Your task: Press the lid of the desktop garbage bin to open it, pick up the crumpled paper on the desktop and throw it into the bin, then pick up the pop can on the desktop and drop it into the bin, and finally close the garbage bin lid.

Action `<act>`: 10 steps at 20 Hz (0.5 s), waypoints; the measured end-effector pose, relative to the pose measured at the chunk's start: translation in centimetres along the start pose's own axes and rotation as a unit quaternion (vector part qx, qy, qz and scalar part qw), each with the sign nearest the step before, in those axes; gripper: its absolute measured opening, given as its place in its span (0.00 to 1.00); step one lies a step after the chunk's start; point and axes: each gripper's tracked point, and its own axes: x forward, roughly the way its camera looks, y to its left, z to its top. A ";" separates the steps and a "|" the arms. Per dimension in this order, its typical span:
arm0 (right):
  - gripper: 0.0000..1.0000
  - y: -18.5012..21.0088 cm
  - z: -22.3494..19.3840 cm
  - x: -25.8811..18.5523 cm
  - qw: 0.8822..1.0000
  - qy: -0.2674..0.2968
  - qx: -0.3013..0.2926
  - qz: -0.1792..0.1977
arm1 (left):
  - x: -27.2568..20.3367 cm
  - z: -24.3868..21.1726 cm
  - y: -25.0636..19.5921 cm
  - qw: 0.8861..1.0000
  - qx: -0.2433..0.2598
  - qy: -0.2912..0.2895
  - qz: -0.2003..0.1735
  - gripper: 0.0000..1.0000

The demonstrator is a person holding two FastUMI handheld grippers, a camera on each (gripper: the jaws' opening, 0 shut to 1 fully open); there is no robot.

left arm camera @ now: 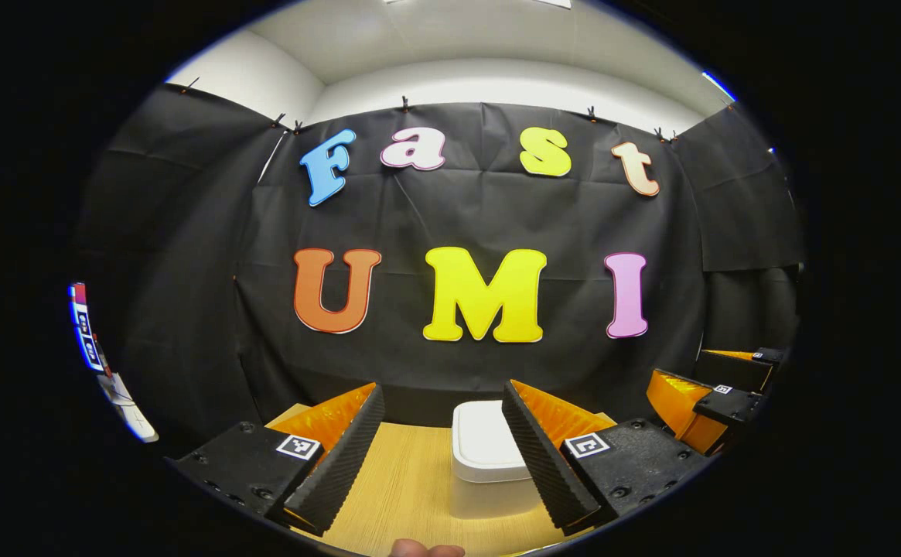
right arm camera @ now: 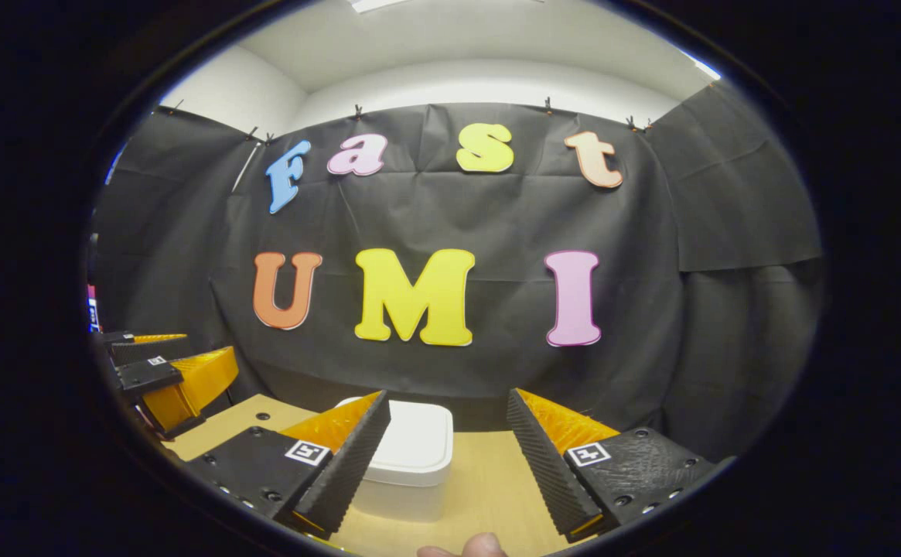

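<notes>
A white garbage bin (left arm camera: 489, 449) with its lid down stands on the wooden table, ahead of my left gripper (left arm camera: 442, 449) and partly behind its right finger. The left gripper is open and holds nothing. In the right gripper view the same bin (right arm camera: 411, 456) sits ahead and to the left, partly behind the left finger of my right gripper (right arm camera: 446, 456), which is also open with nothing between its fingers. Each gripper appears at the edge of the other's view: the right gripper (left arm camera: 717, 402) at the far right, the left gripper (right arm camera: 164, 379) at the far left.
The light wooden table (left arm camera: 407, 487) runs up to the black cloth wall (left arm camera: 458, 216) just behind the bin. A fingertip (right arm camera: 473, 548) shows at the bottom edge of each view. Bare table lies to the right of the bin in the right gripper view.
</notes>
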 end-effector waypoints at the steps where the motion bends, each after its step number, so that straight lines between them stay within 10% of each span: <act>1: 0.98 0.1 0.0 0.0 1.000 0.000 0.001 0.001 | 0.0 -0.2 0.0 1.000 0.000 0.001 0.000 0.98; 10: 0.95 -0.1 -0.1 0.3 1.000 0.002 0.002 0.001 | 0.1 -0.4 -0.2 1.000 0.000 0.003 0.003 0.99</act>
